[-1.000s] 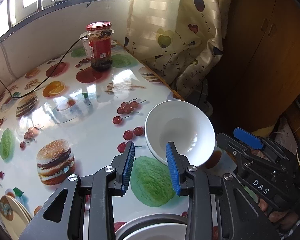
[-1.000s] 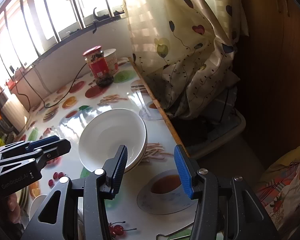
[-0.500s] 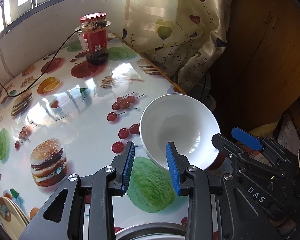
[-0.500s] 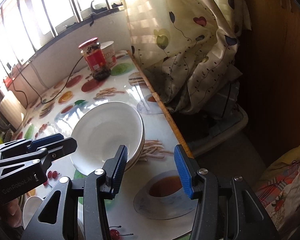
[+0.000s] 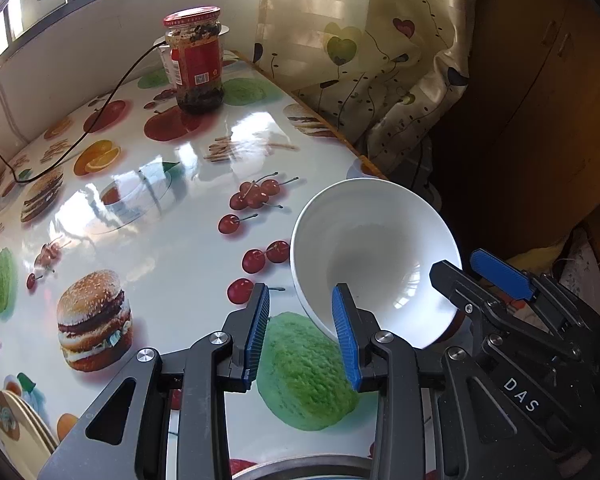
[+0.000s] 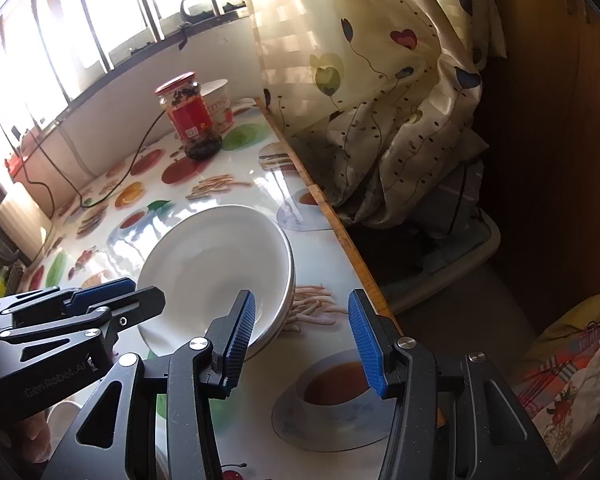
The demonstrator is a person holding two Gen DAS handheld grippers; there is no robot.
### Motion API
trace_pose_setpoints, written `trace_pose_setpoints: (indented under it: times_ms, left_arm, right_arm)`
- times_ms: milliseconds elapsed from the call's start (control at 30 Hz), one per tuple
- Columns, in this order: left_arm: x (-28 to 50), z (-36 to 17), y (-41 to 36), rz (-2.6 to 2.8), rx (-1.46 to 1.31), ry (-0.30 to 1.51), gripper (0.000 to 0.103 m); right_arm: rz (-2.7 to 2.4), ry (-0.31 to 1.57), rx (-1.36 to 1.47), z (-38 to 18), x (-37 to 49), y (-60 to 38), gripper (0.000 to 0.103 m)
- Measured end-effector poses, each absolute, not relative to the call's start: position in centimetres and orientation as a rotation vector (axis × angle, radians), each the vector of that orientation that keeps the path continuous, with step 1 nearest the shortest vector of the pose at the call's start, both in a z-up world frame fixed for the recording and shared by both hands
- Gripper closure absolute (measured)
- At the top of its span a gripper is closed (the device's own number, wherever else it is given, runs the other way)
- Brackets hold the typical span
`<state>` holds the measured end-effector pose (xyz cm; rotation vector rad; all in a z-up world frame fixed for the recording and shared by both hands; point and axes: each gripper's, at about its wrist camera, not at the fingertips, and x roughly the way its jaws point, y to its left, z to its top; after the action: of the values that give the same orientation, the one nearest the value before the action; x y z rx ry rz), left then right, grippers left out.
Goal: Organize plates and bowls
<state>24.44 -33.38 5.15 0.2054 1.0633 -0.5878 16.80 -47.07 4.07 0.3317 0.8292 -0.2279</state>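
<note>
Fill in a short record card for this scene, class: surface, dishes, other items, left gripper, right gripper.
surface: table with a glossy food-print cover
dishes: white bowls, nested and tilted, near the table's right edge
other items: red-lidded jar at the far end; black cable
left gripper: open, nothing between the pads
right gripper: open, beside the bowls' rim, gripping nothing

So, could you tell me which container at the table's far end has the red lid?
The glass jar with dark contents; the tub behind it is white-topped.
</note>
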Motion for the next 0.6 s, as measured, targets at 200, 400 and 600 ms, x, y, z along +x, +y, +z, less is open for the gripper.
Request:
trace_pose_setpoints:
  times_ms: [200,400,600]
  left_arm:
    - [24.67,4.68,-33.49,-0.584,0.198,1.083,0.069]
    - [24.73,4.86,-33.42,-0.574,0.196,1.076,0.07]
    - [24.49,4.91,-33.63,-0.579,0.205,1.064,0.078]
  right_arm:
    - [-0.227,0.829,0.33,4.05,16.89,-47.02,0.056]
    - [-0.227,0.831,0.325,3.9,17.3,-46.96,0.063]
    - [-0.213,0.828,0.321,3.9,17.44,-46.79,0.076]
